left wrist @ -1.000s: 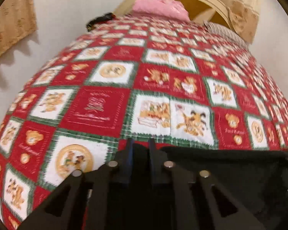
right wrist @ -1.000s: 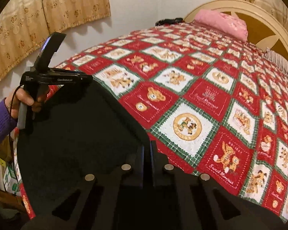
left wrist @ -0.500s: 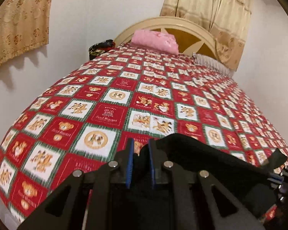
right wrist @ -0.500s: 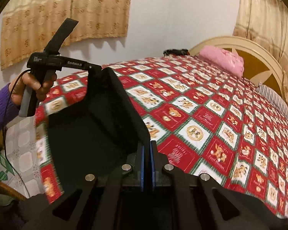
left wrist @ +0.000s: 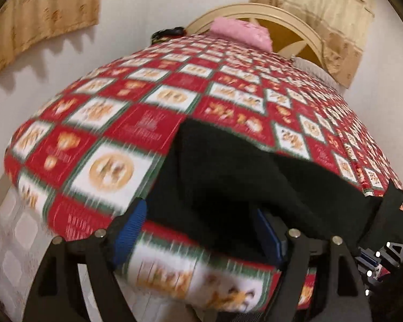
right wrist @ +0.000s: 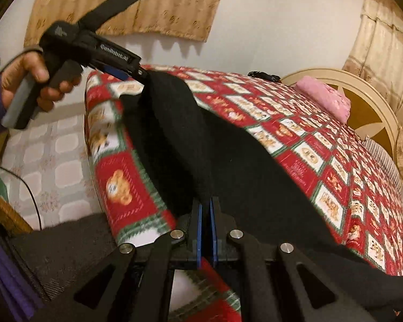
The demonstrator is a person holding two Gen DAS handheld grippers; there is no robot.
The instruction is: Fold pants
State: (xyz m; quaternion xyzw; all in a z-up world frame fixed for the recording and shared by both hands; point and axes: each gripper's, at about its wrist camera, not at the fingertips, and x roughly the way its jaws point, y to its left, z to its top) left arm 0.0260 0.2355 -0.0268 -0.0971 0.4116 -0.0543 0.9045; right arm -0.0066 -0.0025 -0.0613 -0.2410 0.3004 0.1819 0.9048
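The black pants point(left wrist: 228, 177) lie over the near corner of the bed on the red patchwork quilt point(left wrist: 147, 123). In the left wrist view my left gripper point(left wrist: 201, 230) is open, its blue pads point(left wrist: 129, 230) wide apart, with pants cloth lying between them. In the right wrist view my right gripper point(right wrist: 206, 212) is shut on a raised fold of the pants point(right wrist: 190, 139). The left gripper point(right wrist: 137, 72) shows there too, at the far end of that fold by the quilt's corner.
A pink pillow point(left wrist: 241, 30) and a cream headboard point(left wrist: 295, 26) stand at the far end of the bed. A dark object point(left wrist: 166, 32) lies by the wall. Tiled floor point(right wrist: 40, 155) and a wicker chair point(right wrist: 2, 212) are left of the bed.
My left gripper has opened and let go of the pants. Both grippers have drawn back toward the foot of the bed, and the pants now drape over the corner.
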